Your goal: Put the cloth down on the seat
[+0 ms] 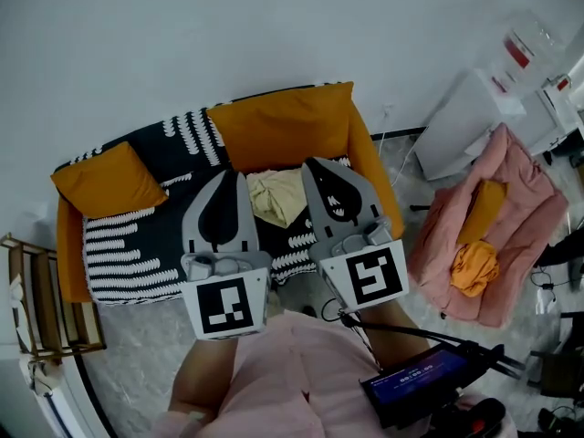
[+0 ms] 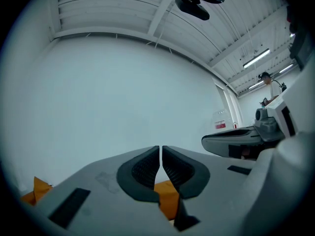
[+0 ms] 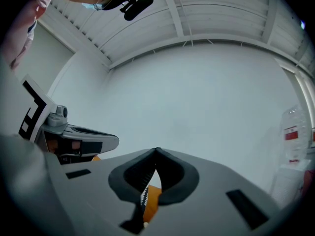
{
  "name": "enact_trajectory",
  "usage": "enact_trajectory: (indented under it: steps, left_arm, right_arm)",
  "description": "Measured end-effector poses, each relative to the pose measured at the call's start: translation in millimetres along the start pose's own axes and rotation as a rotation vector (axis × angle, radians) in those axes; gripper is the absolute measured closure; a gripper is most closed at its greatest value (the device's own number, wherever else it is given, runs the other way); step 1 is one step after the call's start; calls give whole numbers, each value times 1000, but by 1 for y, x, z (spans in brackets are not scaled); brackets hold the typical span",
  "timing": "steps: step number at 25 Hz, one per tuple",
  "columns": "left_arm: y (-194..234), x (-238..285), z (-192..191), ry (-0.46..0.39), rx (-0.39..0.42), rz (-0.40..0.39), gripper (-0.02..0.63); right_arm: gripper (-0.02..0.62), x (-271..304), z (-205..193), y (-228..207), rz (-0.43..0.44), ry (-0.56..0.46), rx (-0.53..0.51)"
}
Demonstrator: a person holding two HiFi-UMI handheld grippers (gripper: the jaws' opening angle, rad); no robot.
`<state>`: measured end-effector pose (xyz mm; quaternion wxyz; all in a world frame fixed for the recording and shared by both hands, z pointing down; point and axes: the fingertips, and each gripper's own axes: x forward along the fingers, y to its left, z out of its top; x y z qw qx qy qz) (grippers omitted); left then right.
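A crumpled pale yellow cloth [image 1: 276, 196] lies on the sofa seat [image 1: 137, 235], in front of the orange back cushion [image 1: 287, 126]. It shows in the gap between my two grippers. The left gripper [image 1: 233, 176] is held above the seat just left of the cloth, jaws shut and holding nothing. Just right of the cloth, the right gripper [image 1: 310, 162] is also shut and holding nothing. The left gripper view has the shut tips [image 2: 161, 147] aimed at a bare wall, with orange cushion [image 2: 167, 193] below. In the right gripper view the tips [image 3: 157, 150] meet.
The sofa carries a black-and-white striped cover and a loose orange cushion [image 1: 109, 179] at its left end. A pink lounger [image 1: 511, 217] holding orange fabric [image 1: 474, 265] stands to the right, a white unit [image 1: 465, 121] behind it. A wooden rack [image 1: 41, 299] is at the left.
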<state>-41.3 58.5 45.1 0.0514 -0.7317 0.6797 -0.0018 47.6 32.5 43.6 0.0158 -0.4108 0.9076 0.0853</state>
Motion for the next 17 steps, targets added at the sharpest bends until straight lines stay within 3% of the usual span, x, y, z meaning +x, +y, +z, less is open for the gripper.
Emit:
enact_trajectory:
  steps: [17]
  left_arm:
    - [6,-1,-9,7,-7,12,580]
  right_arm:
    - [595,5,-9,7,6,6,-5]
